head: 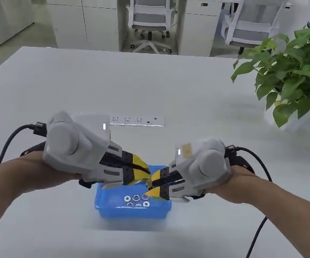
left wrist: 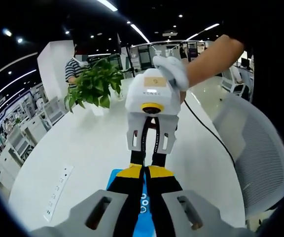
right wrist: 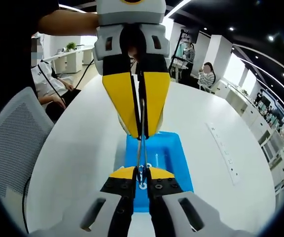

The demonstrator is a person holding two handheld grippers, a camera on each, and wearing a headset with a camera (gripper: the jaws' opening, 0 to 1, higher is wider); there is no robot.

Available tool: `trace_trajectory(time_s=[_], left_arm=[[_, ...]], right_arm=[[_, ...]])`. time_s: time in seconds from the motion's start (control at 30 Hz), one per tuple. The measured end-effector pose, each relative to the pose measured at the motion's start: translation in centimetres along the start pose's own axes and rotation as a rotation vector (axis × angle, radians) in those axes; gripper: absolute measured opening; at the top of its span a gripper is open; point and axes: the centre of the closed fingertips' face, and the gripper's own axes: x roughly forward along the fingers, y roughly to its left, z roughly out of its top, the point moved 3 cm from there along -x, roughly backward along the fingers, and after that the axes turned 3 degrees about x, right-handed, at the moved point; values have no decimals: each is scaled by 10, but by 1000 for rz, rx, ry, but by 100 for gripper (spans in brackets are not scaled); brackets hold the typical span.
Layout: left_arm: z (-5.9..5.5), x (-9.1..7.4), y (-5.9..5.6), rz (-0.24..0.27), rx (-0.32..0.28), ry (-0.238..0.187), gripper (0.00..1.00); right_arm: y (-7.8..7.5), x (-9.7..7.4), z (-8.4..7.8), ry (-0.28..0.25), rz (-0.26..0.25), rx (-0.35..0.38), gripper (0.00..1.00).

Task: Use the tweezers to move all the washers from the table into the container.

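- Counter (head: 144,86): white and broad; carries every item below.
- Potted plant (head: 289,75): green and leafy, at the counter's far right edge, well apart from the work.
- Left gripper (head: 144,170): held over the container's left side and pointing right; jaws pressed together on the tweezers' upper end.
- Right gripper (head: 154,186): facing the left gripper nose to nose over the container; jaws closed on the tweezers' lower end.
- Container (head: 106,207): blue rectangular tray on the near part of the counter, directly beneath both grippers.
- Power strip (head: 136,120): white, lying flat just beyond the container.
- Tweezers (right wrist: 141,143): thin metal, spanning the gap between the two sets of jaws, above the container.
- Washers (head: 137,200): small silver rings clustered on the container's floor.
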Motion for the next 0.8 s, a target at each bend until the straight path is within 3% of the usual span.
trace_trajectory(time_s=[0.23, 0.63, 0.8], left_arm=[[2, -5, -9, -10, 14, 12, 6], [1, -17, -23, -18, 18, 19, 6], [-1, -19, -29, -25, 37, 48, 6]], right_arm=[[9, -4, 2, 15, -1, 20, 9], [25, -8, 9, 61, 10, -11, 7], [32, -5, 9, 95, 27, -8, 7]])
